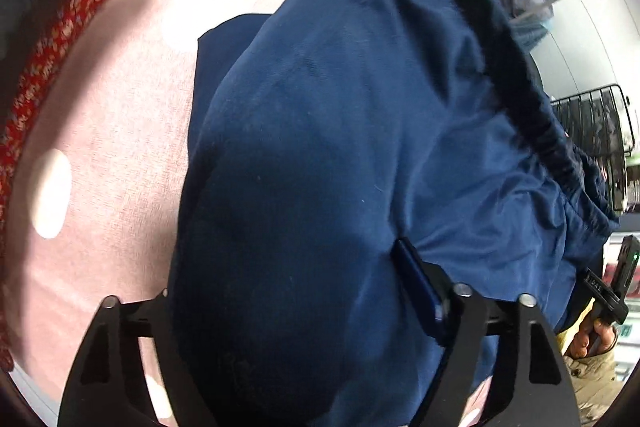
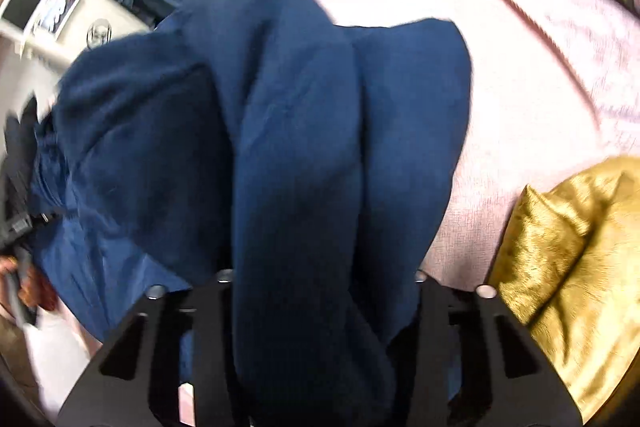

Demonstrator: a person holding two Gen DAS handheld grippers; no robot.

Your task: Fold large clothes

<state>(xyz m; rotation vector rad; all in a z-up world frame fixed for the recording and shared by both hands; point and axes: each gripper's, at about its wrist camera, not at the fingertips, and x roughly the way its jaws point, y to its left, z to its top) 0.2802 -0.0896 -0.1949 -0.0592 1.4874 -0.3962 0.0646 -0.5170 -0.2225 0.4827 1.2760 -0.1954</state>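
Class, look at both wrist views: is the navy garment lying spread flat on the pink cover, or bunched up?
Bunched up. The navy garment hangs in thick folds and bulges above the pink cover, not flat.

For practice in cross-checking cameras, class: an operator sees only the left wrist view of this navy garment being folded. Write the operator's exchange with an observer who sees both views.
Operator: Does the right gripper have cloth in it?
Observer: Yes, the right gripper has a thick bunch of the navy garment between its fingers.
Operator: Anything lying near it on that side?
Observer: A gold cushion lies on the pink cover, to the right of the garment.
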